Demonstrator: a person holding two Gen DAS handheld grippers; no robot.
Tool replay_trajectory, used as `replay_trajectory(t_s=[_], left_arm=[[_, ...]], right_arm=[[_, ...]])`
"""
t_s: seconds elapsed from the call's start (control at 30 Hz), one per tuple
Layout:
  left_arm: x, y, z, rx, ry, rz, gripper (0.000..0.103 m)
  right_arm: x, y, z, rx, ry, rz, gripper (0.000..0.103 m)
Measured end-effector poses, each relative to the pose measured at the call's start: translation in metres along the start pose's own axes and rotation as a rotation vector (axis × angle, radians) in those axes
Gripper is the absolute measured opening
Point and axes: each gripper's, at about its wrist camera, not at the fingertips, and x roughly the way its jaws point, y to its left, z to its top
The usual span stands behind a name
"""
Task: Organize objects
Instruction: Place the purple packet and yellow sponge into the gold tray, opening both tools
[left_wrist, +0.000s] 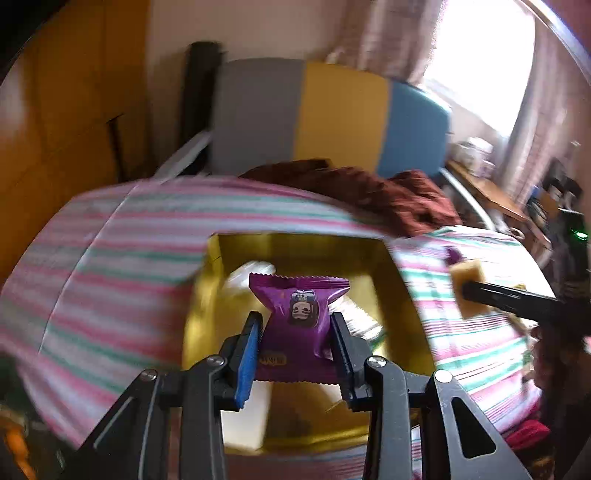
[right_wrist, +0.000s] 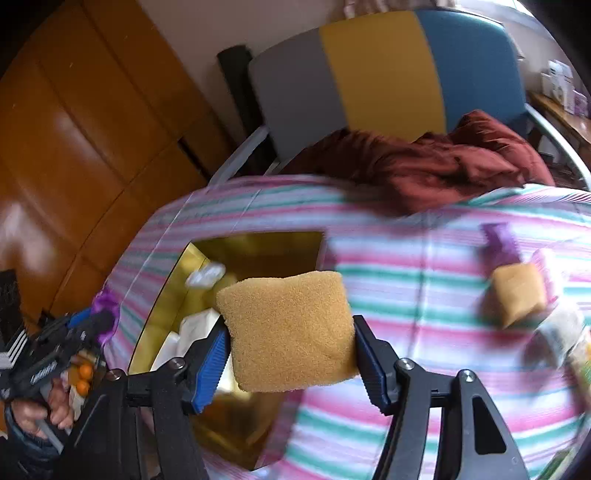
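My left gripper (left_wrist: 297, 325) is shut on a purple snack packet (left_wrist: 300, 314) and holds it above the open gold box (left_wrist: 399, 295). My right gripper (right_wrist: 290, 332) is shut on a tan sponge-like block (right_wrist: 288, 328), held over the striped cloth beside the gold box (right_wrist: 162, 306). The right gripper with its block also shows in the left wrist view (left_wrist: 467, 293). The left gripper with the purple packet shows at the lower left of the right wrist view (right_wrist: 99, 314). White packets (right_wrist: 205, 277) lie inside the box.
A pink, green and white striped cloth (right_wrist: 406, 258) covers the table. On it at the right lie a purple packet (right_wrist: 500, 240), a second tan block (right_wrist: 517, 299) and other small packets (right_wrist: 561, 328). A chair with a dark red garment (right_wrist: 443, 155) stands behind.
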Motion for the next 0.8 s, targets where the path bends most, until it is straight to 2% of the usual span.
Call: replay_trajectory(t_s=[0.07,0.2,0.3,0.37,0.47,0.53,0.63,0.8], left_arm=[[0.002,0.013,-0.011,-0.022,0.01,0.021,0.037],[0.013,0.023,-0.027,-0.038,0.025,0.035,0.037],[0.023,0.022,-0.021,-0.037,0.017,0.039,0.038],[0.026,0.018,-0.012,-0.024,-0.011,0.072,0.038],[0.033,0.01,0.001,-0.012,-0.048,0.105,0.064],[0.031,0.01,0.003,-0.023,-0.064,0.098,0.065],[0.025,0.005,0.004,-0.008,-0.086,0.101,0.065],[0.013,0.001,-0.007,-0.008,-0.102,0.112,0.066]], right_arm=[[0.008,0.014,-0.006,-0.01,0.017,0.009,0.064],[0.026,0.04,-0.003,-0.049,0.037,-0.028,0.064],[0.037,0.056,0.006,-0.068,0.03,-0.061,0.065],[0.042,0.062,0.016,-0.07,0.011,-0.085,0.068],[0.047,0.069,0.03,-0.072,-0.037,-0.122,0.076],[0.048,0.07,0.036,-0.06,-0.046,-0.141,0.079],[0.045,0.07,0.033,-0.052,-0.052,-0.12,0.079],[0.041,0.071,0.012,-0.057,-0.029,-0.115,0.079]])
